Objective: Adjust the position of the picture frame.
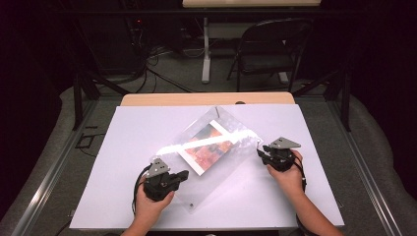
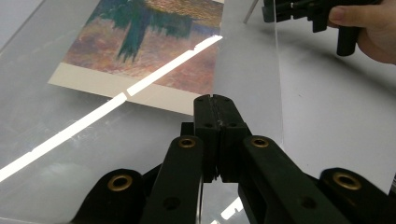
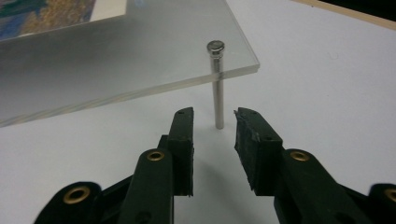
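Your white table (image 1: pixel 147 132) carries a clear acrylic frame (image 1: pixel 231 162) lying diagonally across its middle, a strip of glare running over the top sheet. A colourful print (image 1: pixel 209 145) sits sandwiched inside, its white border facing your left hand. Your left gripper (image 1: pixel 183 175) rests at the frame's near-left edge; in the left gripper view its jaws stand pressed flat together over the clear sheet (image 2: pixel 93 154), with nothing visible between them, so whether they pinch the sheet's edge cannot be told. Your right gripper (image 1: pixel 260 153) sits at the frame's right corner. In the right gripper view its jaws are parted, not touching anything, and aimed at a slim metal pin (image 3: pixel 217 84) that passes through the corner of the sheet (image 3: pixel 140 60) and stands upright on the table (image 3: pixel 327 70). The pin's round head sits just above the acrylic, the shaft just beyond the two jaw tips, between them
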Demonstrator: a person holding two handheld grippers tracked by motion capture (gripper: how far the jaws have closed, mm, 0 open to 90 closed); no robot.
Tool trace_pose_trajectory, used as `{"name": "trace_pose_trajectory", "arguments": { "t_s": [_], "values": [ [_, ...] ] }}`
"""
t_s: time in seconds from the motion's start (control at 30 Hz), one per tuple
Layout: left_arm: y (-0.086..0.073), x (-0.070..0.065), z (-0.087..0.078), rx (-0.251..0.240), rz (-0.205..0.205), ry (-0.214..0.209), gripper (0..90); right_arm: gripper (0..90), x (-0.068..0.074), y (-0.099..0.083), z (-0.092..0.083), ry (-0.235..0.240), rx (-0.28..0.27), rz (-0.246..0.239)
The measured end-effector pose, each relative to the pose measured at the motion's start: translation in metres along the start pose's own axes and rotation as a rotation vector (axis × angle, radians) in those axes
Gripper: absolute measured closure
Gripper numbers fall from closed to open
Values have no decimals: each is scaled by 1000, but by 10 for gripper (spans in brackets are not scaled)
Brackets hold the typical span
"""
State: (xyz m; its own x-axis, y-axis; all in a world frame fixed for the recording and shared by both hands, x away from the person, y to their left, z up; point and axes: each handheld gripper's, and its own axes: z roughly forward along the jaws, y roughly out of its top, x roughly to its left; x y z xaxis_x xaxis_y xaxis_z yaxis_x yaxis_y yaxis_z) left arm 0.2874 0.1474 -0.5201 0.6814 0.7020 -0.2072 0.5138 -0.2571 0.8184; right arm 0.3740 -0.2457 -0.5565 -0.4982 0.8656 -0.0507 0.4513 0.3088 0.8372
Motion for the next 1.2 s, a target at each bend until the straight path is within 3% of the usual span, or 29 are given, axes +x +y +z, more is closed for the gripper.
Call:
{"name": "trace_pose_trajectory", "arguments": {
  "t_s": [0.1, 0.43, 0.53, 0.7, 0.8, 0.83, 1.07, 1.2],
  "values": [
    [0, -3, 3, 12, 10, -3, 895, 658, -4, 0, 6, 9, -1, 24],
    [-3, -24, 20, 28, 62, -70, 900, 728, -6, 7, 25, 15, 5, -21],
    [-3, -32, 26, 34, 69, -99, 899, 742, -6, 8, 29, 23, 11, -27],
    [-3, -41, 32, 48, 69, -114, 900, 779, -4, 11, 36, 21, 24, -45],
    [-4, -44, 34, 51, 67, -125, 900, 821, -3, 12, 38, 13, 36, -50],
    [-4, -47, 35, 61, 62, -147, 900, 831, -4, 12, 37, 7, 36, -51],
    [-8, -56, 39, 86, 68, -181, 900, 842, -1, 16, 34, 2, 55, -67],
    [-9, -61, 39, 100, 96, -185, 900, 841, 0, 15, 31, 5, 52, -59]
  ]
}}
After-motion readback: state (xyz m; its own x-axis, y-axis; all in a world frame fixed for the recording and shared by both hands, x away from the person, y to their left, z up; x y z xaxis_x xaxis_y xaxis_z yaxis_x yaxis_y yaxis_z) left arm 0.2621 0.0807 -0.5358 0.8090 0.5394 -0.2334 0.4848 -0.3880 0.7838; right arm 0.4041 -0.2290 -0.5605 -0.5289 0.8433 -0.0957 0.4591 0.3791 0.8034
